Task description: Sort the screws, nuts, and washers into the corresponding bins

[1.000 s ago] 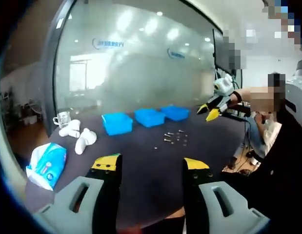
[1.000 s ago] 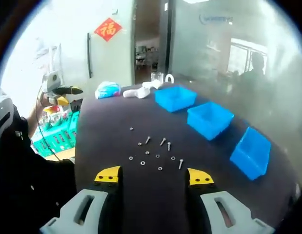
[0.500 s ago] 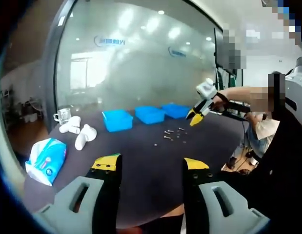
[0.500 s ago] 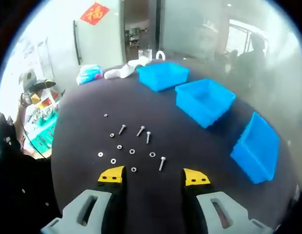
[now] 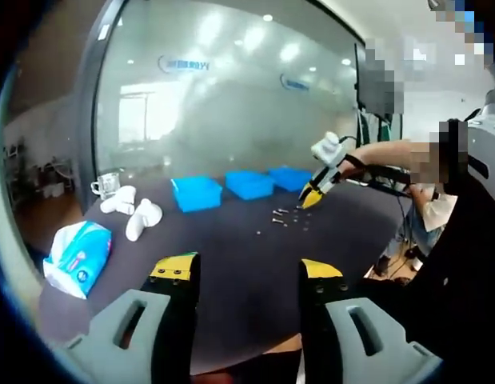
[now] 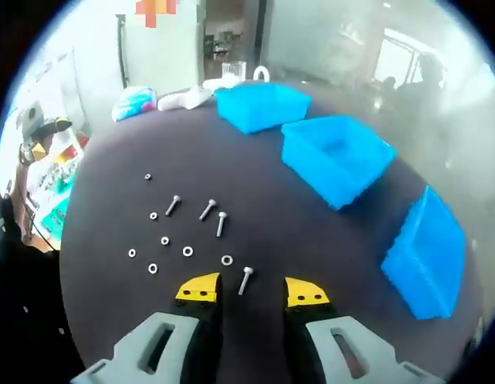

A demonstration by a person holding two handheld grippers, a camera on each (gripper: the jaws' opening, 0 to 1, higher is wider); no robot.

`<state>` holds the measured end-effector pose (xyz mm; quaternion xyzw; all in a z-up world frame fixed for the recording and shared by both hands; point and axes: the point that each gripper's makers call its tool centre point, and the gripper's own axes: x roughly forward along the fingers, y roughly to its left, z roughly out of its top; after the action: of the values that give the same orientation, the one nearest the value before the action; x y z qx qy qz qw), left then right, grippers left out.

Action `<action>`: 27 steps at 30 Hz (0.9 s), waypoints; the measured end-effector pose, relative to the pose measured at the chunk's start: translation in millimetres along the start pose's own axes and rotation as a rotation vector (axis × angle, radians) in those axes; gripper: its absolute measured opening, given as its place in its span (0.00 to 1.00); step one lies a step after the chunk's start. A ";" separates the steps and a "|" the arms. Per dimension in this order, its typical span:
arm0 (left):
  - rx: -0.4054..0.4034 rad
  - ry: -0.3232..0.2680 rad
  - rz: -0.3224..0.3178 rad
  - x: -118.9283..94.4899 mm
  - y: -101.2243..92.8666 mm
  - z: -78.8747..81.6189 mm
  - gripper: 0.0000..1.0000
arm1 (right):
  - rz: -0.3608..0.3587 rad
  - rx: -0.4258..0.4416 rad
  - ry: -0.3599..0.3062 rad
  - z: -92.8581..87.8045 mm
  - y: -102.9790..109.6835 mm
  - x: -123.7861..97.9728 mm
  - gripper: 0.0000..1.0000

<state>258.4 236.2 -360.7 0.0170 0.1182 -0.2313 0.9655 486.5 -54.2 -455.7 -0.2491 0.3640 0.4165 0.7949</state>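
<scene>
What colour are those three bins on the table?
The bins are bright blue, clearest in the right gripper view.

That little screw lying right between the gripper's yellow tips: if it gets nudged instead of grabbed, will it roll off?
Probably a bit. The screw lies on its side on the dark table, so its round shank could roll, likely curving around the wider head. It looks like stiff, smooth metal, so the right gripper might let it slip.
</scene>
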 end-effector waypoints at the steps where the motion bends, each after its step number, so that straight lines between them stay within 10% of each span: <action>1: -0.001 0.000 0.001 0.0 0.3 -0.1 0.48 | 0.002 0.003 0.002 0.0 0.9 0.5 0.24; 27: 0.001 -0.005 0.004 -3.6 -0.2 -1.4 0.48 | 0.006 -0.008 0.064 -7.2 12.9 9.7 0.00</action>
<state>254.8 237.7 -361.2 0.0171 0.1157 -0.2294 0.9663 476.6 -47.8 -468.9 -0.2644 0.3885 0.4123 0.7805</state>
